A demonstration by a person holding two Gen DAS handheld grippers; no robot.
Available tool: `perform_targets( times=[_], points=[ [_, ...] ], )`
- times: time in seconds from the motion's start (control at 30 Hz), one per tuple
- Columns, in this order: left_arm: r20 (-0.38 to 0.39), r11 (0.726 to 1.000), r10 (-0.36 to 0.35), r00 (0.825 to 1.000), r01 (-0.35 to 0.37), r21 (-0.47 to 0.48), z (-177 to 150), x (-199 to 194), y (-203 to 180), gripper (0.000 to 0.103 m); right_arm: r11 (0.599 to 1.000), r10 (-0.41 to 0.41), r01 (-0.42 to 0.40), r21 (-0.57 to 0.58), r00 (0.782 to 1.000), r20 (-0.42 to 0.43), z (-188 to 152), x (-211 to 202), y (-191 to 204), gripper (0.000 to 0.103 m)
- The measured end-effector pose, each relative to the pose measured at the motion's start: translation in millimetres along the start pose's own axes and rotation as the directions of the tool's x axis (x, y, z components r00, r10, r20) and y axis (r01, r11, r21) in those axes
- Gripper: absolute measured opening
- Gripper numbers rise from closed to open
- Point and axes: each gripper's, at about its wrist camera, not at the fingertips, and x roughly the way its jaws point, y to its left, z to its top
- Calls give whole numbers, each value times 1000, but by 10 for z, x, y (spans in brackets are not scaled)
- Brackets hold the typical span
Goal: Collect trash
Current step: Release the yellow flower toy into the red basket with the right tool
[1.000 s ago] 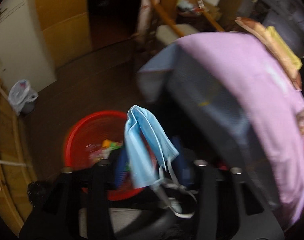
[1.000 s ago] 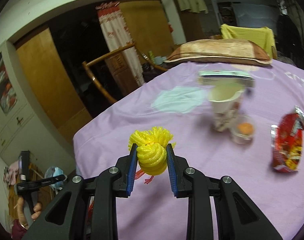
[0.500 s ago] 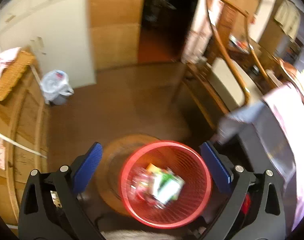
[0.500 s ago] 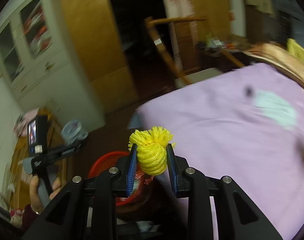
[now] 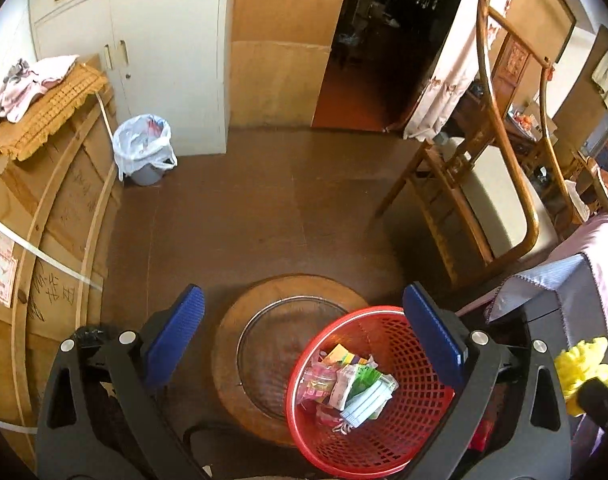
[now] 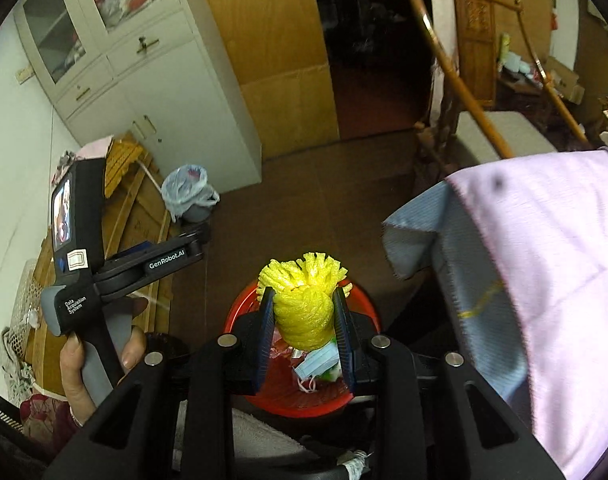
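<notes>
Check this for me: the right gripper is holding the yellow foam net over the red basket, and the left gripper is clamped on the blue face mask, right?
Not quite. The left gripper is open and empty; the left wrist view shows the blue face mask lying in the red basket. The right gripper does hold the yellow foam net over it.

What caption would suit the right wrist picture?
Right gripper holds a yellow foam net above the red basket of trash.

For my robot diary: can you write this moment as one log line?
left gripper: open, empty | right gripper: holding yellow foam net over red basket | face mask: in basket
</notes>
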Motion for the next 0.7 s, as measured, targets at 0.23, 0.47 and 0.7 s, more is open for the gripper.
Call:
perform_targets(
  times=[0.23, 0.47, 0.7],
  points=[
    [-19, 1000, 16, 1000, -15, 20, -10, 77, -38, 96, 999, 49, -50, -9, 997, -67, 34, 237, 64, 48],
    [-13, 999, -10, 1000, 11, 49, -33, -17, -163, 96, 1000, -1, 0, 25, 1000, 18, 18, -67, -75, 55],
    [32, 978, -96, 995, 88, 188, -228, -453, -687, 96, 988, -122, 104, 112, 977, 172, -263, -723, -434, 78]
  ],
)
